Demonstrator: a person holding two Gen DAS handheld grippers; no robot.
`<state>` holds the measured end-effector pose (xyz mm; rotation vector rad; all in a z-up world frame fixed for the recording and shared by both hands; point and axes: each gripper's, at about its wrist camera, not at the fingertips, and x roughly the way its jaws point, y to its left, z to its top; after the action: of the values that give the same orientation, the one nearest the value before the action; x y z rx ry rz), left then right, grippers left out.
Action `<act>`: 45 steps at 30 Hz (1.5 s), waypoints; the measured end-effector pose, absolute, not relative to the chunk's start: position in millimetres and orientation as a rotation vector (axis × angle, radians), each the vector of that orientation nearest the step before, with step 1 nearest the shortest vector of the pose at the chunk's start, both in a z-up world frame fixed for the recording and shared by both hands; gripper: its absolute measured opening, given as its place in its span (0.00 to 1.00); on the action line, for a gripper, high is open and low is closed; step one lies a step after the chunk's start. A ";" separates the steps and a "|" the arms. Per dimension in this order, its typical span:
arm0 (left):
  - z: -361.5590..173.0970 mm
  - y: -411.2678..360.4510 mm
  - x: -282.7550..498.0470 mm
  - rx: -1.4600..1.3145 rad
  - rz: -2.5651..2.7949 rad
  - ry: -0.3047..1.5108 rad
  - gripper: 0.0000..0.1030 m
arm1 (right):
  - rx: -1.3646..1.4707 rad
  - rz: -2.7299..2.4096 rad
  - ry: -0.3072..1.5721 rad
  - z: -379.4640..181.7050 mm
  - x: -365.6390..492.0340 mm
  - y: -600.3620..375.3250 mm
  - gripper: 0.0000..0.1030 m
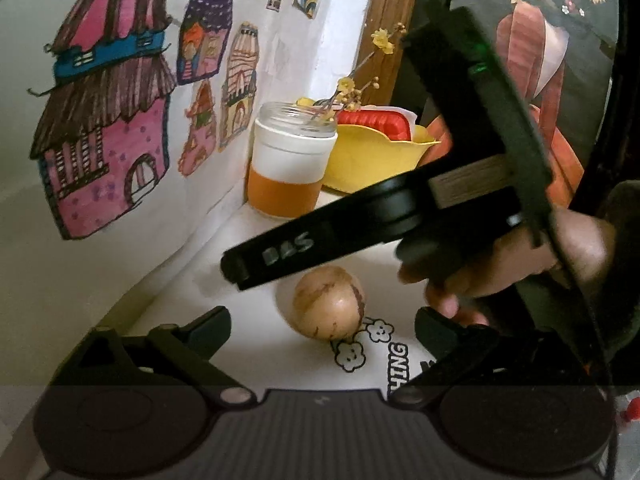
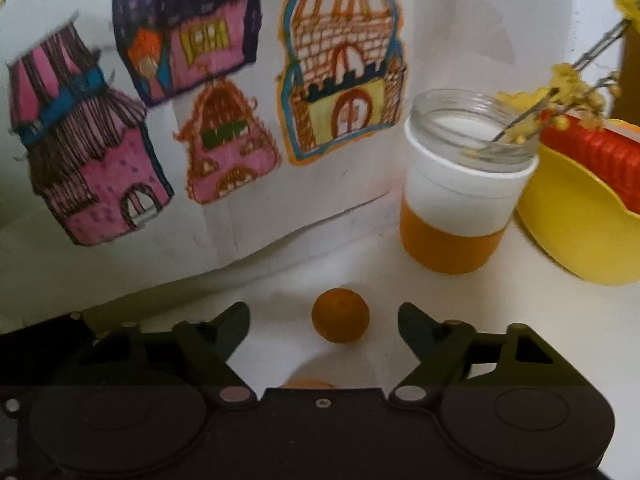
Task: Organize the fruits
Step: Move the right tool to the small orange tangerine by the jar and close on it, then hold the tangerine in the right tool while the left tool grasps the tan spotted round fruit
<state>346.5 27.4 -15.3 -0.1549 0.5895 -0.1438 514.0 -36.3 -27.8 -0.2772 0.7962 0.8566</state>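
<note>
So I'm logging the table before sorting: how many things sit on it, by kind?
Fruit: 2, a tan egg-shaped fruit and a small orange round fruit
Jars: 1, the glass jar holding dried yellow flowers
Bowls: 1, the yellow bowl with a red thing inside
Total: 4, contents not counted

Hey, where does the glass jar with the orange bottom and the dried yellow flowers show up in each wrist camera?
Left wrist view: the glass jar stands just above centre, in the corner by the wall of house drawings, left of the yellow bowl.
Right wrist view: the glass jar stands right of centre, left of the yellow bowl.
Shared landmark: the yellow bowl holding a red object, directly to the jar's right in both.
</note>
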 end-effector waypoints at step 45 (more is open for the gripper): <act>-20.8 10.1 346.6 -0.119 -0.173 0.630 0.48 | -0.264 0.758 0.710 8.2 458.1 -128.1 0.33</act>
<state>346.6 10.1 -20.8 -0.1187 0.6300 -0.1728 458.1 -128.1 8.2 -0.2641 0.7097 0.7580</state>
